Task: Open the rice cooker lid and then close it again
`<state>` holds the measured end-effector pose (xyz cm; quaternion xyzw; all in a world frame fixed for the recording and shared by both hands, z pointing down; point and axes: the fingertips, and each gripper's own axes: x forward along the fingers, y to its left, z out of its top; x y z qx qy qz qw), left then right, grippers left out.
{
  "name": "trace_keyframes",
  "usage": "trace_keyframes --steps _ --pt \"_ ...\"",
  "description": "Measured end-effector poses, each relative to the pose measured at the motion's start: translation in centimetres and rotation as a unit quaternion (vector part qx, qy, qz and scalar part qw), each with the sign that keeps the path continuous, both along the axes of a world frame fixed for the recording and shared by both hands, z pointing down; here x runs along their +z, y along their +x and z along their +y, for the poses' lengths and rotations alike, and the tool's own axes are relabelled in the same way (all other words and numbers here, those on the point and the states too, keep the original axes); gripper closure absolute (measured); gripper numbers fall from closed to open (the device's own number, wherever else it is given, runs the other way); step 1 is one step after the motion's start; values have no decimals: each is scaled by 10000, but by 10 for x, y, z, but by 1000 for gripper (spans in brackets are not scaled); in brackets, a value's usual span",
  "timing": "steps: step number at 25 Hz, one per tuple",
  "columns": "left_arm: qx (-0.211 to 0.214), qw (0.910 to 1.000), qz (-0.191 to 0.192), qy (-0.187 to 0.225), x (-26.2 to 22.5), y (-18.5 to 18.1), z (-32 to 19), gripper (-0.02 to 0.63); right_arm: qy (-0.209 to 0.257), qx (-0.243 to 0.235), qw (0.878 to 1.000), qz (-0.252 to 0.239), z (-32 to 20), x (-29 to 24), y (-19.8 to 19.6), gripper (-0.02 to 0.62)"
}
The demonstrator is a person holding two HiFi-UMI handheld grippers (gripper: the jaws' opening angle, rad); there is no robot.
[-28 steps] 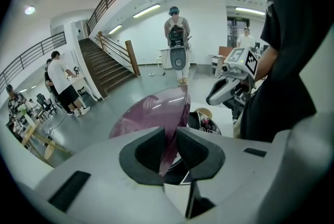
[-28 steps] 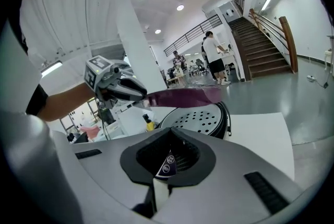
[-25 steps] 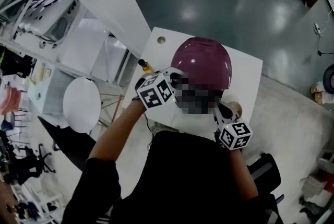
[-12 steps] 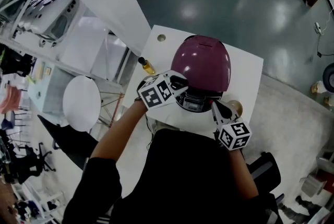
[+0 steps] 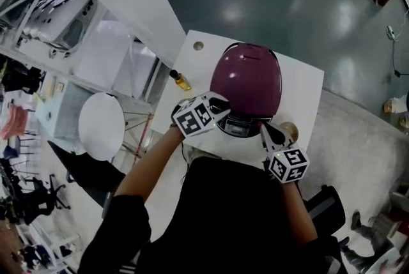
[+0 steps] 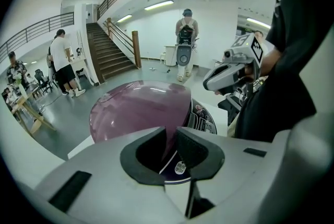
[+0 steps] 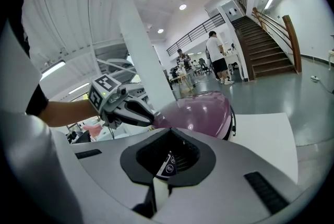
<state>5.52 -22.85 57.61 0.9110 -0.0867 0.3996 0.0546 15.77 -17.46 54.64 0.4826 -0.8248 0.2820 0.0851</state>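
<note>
A rice cooker with a glossy purple lid [image 5: 246,78] stands on a white table [image 5: 303,91]. Its dark control panel [image 5: 238,128] shows at the front, below the lowered lid. My left gripper [image 5: 221,108] is at the lid's front left edge. In the left gripper view the lid's [image 6: 141,110] thin rim runs between that gripper's [image 6: 169,149] closing jaws, and the pads press on it. My right gripper [image 5: 264,131] is shut and empty, hovering by the panel's right end. In the right gripper view its tips [image 7: 166,164] hang over the panel, with the left gripper [image 7: 125,105] beyond.
A small yellow bottle [image 5: 179,81] lies on the table left of the cooker, and a cable hole [image 5: 198,46] is at the far corner. A round tan object [image 5: 289,132] sits right of the cooker. A round white stool [image 5: 101,127] stands left of the table. People stand far off.
The left gripper has sunk with the lid's edge, and the lid has come down. The control panel now shows in front of it. The right gripper has stayed where it was.
</note>
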Motion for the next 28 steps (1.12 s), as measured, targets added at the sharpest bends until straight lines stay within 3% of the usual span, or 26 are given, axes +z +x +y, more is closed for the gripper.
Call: trace_keyframes --steps 28 --pt "-193 9990 -26 -410 23 2 -4 600 -228 50 9997 34 -17 14 4 595"
